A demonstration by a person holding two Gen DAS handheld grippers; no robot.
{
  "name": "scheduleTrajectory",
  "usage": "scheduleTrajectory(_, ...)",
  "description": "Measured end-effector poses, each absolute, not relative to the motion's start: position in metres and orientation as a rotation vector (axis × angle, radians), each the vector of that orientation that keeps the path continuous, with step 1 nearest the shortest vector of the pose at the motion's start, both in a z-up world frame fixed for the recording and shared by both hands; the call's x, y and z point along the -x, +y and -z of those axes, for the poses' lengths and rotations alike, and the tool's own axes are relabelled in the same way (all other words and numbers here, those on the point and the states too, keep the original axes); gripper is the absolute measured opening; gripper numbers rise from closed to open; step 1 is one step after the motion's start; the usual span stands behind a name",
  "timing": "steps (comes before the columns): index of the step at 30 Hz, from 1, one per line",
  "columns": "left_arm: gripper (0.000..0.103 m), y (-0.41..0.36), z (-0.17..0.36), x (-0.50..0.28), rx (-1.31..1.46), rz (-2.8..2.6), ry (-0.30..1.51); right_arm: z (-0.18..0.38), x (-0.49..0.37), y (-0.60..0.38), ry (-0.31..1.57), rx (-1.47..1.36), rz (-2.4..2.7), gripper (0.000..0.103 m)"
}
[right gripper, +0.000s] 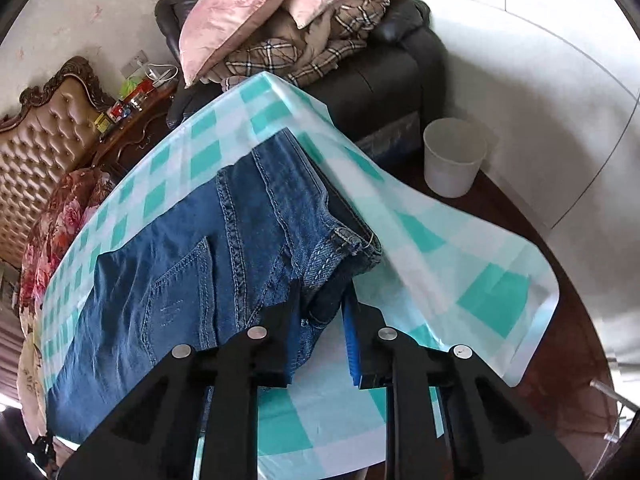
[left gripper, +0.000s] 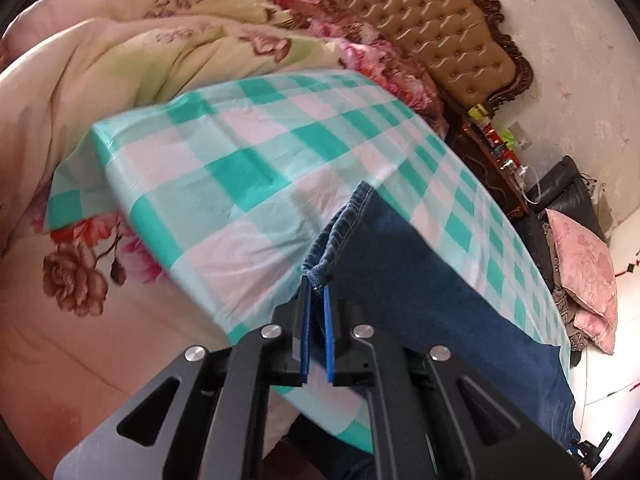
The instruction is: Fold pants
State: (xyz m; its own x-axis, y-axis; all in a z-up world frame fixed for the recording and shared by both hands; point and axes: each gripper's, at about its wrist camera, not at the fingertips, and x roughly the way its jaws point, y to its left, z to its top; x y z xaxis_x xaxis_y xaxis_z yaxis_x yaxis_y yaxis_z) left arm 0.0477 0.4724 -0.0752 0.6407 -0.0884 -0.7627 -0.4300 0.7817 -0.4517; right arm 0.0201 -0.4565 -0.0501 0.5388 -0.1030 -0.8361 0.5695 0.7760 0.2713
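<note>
Pants (right gripper: 192, 264) on checked cloth (right gripper: 460, 272), bucket (right gripper: 454, 158) beside.

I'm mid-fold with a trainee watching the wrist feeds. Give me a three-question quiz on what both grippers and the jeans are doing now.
1. True or false: the left gripper is pinching a leg hem of the jeans.
2. What pattern is the cloth under the jeans?
3. The right gripper has hold of: A) the waistband end, B) a pink pillow, C) the white bin.

Key: 1 true; 2 teal and white checks; 3 A.
</note>
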Motion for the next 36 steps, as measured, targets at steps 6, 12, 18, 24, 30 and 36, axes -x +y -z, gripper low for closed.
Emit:
scheduleTrajectory(6,0.005,0.473,0.078,-0.037,0.692,-0.220,0.869,0.052,-0.021,-0.457,0.931,-0.556,0.434,0.020)
scheduleTrajectory(12,0.030,0.469,0.092,-0.043,0.580,-0.321,0.895,0.086,-0.021,-0.464,1.003,-0.488,0.532,0.020)
scheduleTrajectory(18,0.050,0.385,0.054,-0.059,0.182,-0.295,0.708,0.069,-0.007,-0.452,0.928,-0.311,0.716,0.055)
scheduleTrajectory(24,0.062,0.232,0.063,-0.095,-0.020,0.182,0.694,0.034,-0.006,-0.407,0.742,-0.173,0.705,0.075)
scheduleTrajectory(30,0.062,0.154,0.106,-0.119,-0.078,0.383,0.827,0.054,-0.034,-0.343,0.789,-0.101,0.506,0.086)
scheduleTrajectory(36,0.080,0.205,0.117,-0.136,-0.063,0.224,0.891,0.067,-0.053,-0.298,0.812,-0.070,0.435,0.086)
